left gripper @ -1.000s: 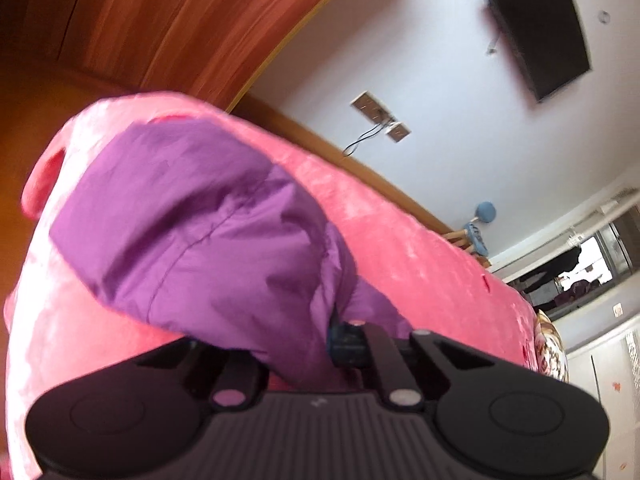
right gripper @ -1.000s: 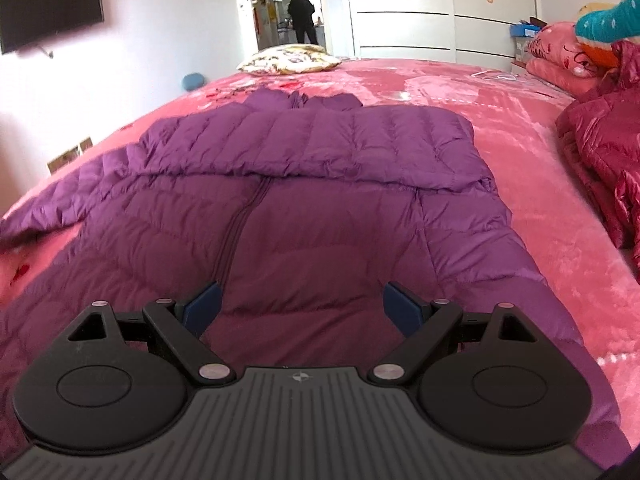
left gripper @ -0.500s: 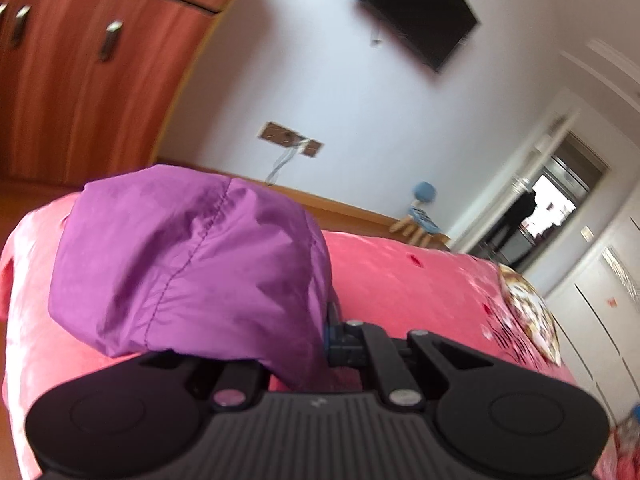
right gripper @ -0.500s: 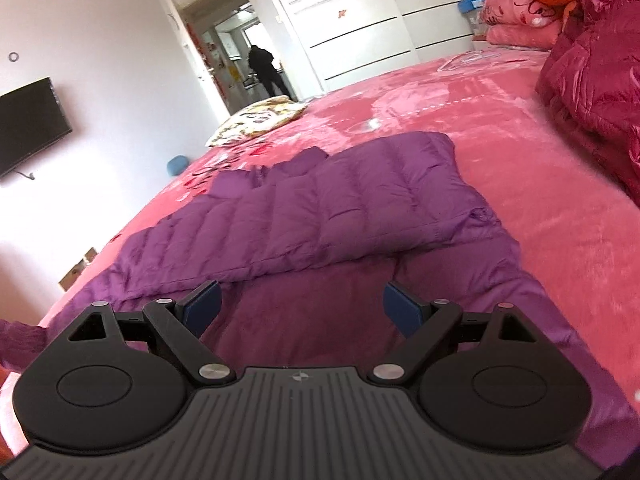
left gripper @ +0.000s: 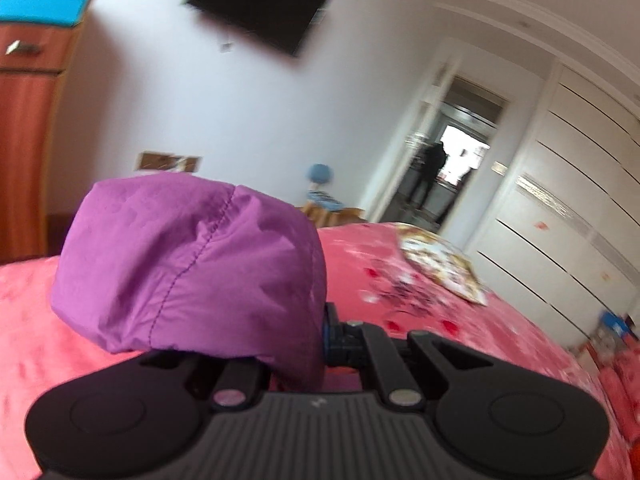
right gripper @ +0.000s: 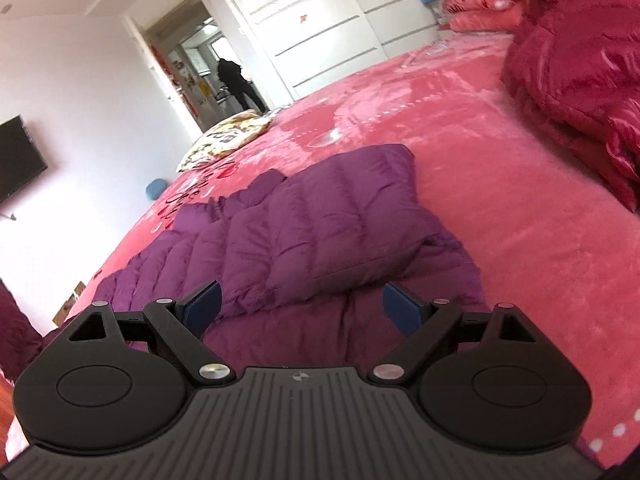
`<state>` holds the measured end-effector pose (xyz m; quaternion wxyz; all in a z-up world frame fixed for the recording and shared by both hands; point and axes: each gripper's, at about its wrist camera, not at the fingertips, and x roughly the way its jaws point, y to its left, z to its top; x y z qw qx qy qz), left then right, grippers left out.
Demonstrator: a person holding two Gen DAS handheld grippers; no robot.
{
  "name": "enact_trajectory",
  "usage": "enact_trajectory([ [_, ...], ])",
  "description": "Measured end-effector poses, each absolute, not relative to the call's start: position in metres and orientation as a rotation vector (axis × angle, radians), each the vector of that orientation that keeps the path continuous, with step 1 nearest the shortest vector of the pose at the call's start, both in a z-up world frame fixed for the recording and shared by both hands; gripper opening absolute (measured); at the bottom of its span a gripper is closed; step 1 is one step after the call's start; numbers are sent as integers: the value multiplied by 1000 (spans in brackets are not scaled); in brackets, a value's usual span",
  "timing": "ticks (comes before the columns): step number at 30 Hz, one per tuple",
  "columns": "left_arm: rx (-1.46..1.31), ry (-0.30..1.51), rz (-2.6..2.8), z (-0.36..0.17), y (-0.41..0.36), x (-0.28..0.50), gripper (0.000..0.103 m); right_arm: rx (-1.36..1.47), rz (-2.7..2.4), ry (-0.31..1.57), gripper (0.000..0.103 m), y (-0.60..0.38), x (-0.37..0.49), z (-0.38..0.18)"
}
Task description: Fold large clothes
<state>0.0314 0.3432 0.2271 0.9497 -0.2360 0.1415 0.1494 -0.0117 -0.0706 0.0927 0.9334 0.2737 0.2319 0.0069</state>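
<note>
Lifted higher off the pink bedspread [left gripper: 60, 320], the purple down jacket [left gripper: 192, 264] hangs pinched in the left gripper [left gripper: 324, 336], while the right gripper [right gripper: 302, 308] gapes empty.

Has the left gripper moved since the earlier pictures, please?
Yes. The left gripper, shut on the purple jacket, has risen: the television sits higher and the doorway is nearer centre.

The left gripper [left gripper: 325, 334] is closed tight on a fold of the purple jacket [left gripper: 192, 264], held above the bed. The right gripper [right gripper: 302, 312] is wide open and holds nothing.
</note>
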Motion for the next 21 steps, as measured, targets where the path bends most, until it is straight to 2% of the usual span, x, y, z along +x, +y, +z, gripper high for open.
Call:
enact_trajectory([
  [10, -237, 284, 27, 260, 193, 79, 3, 724, -70, 373, 103, -125, -20, 101],
  [16, -157, 330, -134, 236, 107, 98, 4, 796, -140, 328, 103, -151, -29, 97],
  [21, -98, 395, -174, 195, 59, 117, 4, 815, -159, 298, 103, -163, -38, 99],
])
